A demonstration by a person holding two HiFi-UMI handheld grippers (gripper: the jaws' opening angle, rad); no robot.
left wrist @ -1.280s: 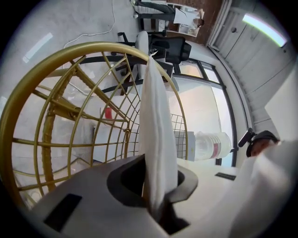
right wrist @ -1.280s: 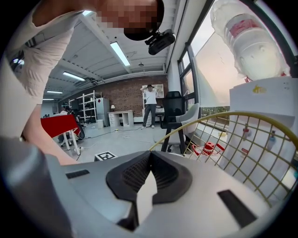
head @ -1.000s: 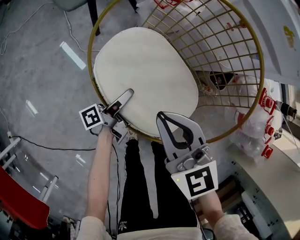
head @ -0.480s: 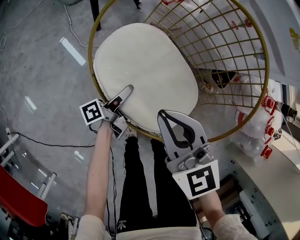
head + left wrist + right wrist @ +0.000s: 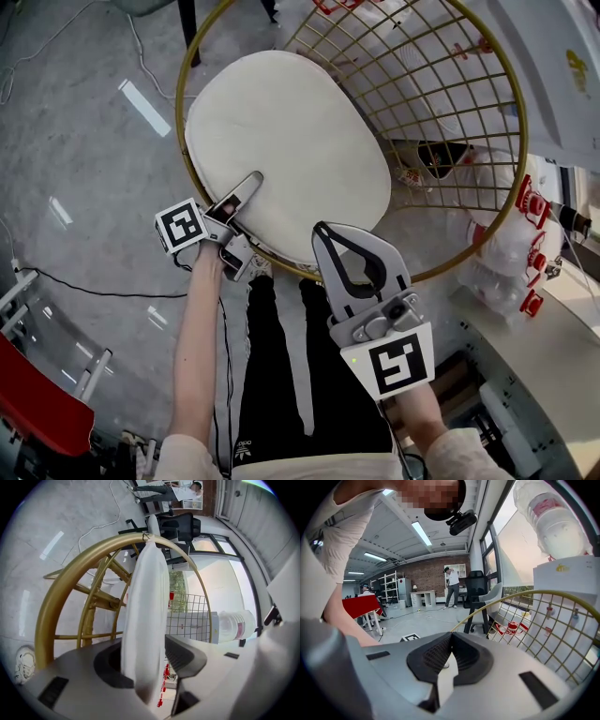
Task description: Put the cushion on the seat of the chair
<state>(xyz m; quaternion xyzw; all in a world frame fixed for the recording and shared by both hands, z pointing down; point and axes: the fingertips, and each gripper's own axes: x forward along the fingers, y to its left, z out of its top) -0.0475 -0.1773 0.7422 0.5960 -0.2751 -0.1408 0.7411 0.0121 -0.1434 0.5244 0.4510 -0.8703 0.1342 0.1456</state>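
Observation:
The cream oval cushion [image 5: 291, 150] lies on the seat inside the gold wire chair [image 5: 184, 94]. My left gripper [image 5: 251, 183] is at the cushion's near-left rim. In the left gripper view the cushion [image 5: 147, 597] stands edge-on between the jaws of the left gripper [image 5: 147, 660]. Those jaws are opening, and a gap shows at the right pad [image 5: 185, 653]. The chair's gold rim [image 5: 70, 592] curves behind. My right gripper [image 5: 323, 234] hangs shut over the chair's front edge with nothing in it. The right gripper [image 5: 451, 641] shows its tips together in its own view.
The person's dark trouser legs [image 5: 281, 375] stand just in front of the chair. Large water bottles [image 5: 511, 244] and a white counter [image 5: 553, 347] crowd the right side. A black cable [image 5: 94, 291] runs over the grey floor at left, near a red panel [image 5: 37, 403].
The left gripper has shifted slightly up and left along the cushion's rim. The cushion lies much as before. The right gripper has kept still.

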